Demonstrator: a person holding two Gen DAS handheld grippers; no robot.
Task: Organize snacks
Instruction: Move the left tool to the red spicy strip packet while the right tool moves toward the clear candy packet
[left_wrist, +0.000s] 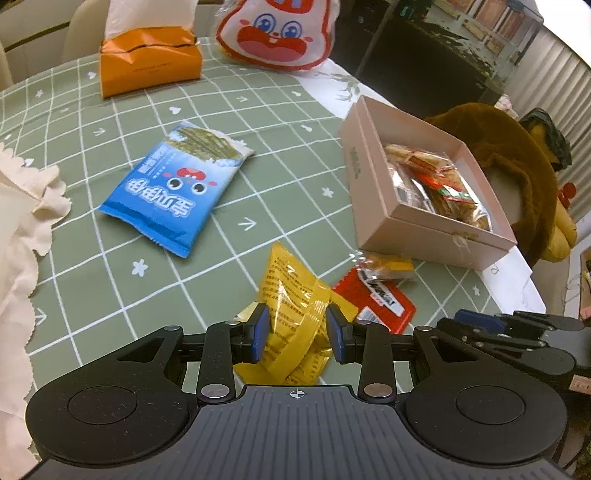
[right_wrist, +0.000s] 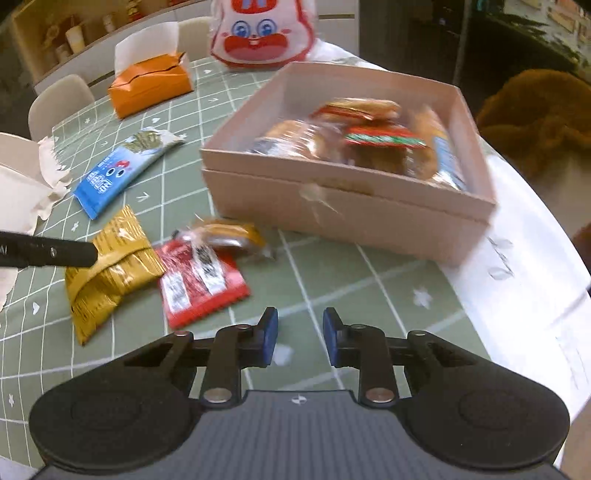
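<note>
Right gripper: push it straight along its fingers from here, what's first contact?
Probably bare tablecloth. The right gripper has nothing between its fingers, and the line ahead crosses open cloth before the pink box. The red packet sits left of that line. Depth is uncertain.

Evenly lit indoors, soft and diffuse, with only faint shadows under the blue snack packet (left_wrist: 173, 188) and the pink box (left_wrist: 424, 206). Overexposed white at the upper right corner of the left wrist view. Small glints on the clear wrappers inside the box and on the yellow packet (left_wrist: 295, 314). Strong fisheye bending of the tablecloth (left_wrist: 92, 258) grid toward every edge. Left wrist view sharp throughout. Right wrist view smeared by motion across the pink box (right_wrist: 347, 206), its wrapped contents and the red packet (right_wrist: 201, 284); gripper bodies crisp in both.
</note>
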